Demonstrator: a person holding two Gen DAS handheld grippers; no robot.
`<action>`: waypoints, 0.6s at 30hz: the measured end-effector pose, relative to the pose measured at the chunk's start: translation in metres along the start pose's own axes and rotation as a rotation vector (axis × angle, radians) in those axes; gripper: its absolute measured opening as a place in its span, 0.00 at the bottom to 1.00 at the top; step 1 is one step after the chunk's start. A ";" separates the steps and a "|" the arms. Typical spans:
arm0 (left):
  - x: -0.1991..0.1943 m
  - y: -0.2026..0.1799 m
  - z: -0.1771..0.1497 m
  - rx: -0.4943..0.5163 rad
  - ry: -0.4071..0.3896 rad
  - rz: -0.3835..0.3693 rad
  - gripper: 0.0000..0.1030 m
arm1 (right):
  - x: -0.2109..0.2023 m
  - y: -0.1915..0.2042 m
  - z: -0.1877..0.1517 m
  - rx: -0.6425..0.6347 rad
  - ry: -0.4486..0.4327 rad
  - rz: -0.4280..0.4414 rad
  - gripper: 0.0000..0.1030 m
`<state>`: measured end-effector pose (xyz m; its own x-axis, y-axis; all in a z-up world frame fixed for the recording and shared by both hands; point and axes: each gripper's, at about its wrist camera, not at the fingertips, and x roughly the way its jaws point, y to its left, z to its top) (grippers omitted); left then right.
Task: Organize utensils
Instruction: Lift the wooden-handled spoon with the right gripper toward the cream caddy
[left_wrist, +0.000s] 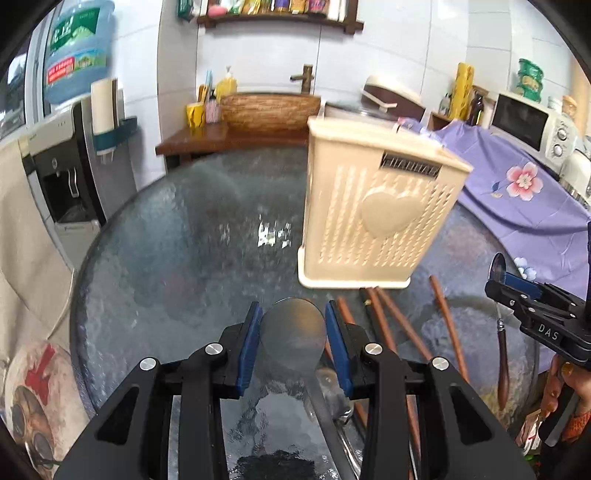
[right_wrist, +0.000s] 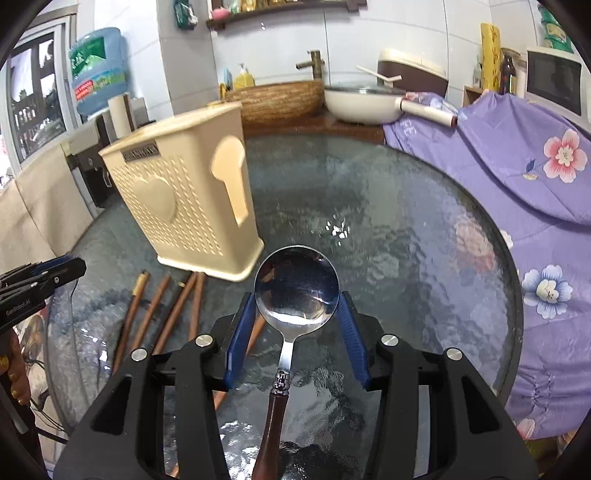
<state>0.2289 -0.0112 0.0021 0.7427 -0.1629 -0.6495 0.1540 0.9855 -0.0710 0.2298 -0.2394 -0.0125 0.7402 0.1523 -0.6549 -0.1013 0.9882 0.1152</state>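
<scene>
A cream perforated utensil holder (left_wrist: 373, 218) stands on the round glass table (left_wrist: 166, 251); it also shows in the right wrist view (right_wrist: 184, 206). Several brown chopsticks (left_wrist: 399, 325) lie in front of it, also in the right wrist view (right_wrist: 162, 314). My left gripper (left_wrist: 293, 317) is shut on the bowl of a metal spoon (left_wrist: 291, 336), held above the table. My right gripper (right_wrist: 297, 306) is shut on the bowl of a wooden-handled spoon (right_wrist: 295, 291), its handle hanging toward the camera. The right gripper (left_wrist: 517, 284) with its spoon shows at the right of the left wrist view.
A purple floral cloth (right_wrist: 517, 155) covers the counter on the right. A woven basin (left_wrist: 269, 107), a pan (right_wrist: 362, 99) and a microwave (left_wrist: 532, 125) stand behind the table. A water dispenser (left_wrist: 62, 173) stands at the left.
</scene>
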 end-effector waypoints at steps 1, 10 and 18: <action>-0.003 -0.001 0.003 0.007 -0.012 0.001 0.34 | -0.003 0.001 0.001 0.000 -0.011 0.006 0.45; -0.020 -0.005 0.010 0.011 -0.060 -0.015 0.33 | -0.026 0.006 0.006 -0.017 -0.048 0.059 0.20; -0.019 -0.006 0.008 0.010 -0.057 -0.016 0.33 | -0.018 0.010 0.005 -0.032 -0.037 0.002 0.49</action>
<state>0.2194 -0.0146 0.0206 0.7758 -0.1812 -0.6044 0.1722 0.9823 -0.0734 0.2189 -0.2328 0.0045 0.7642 0.1542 -0.6263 -0.1239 0.9880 0.0921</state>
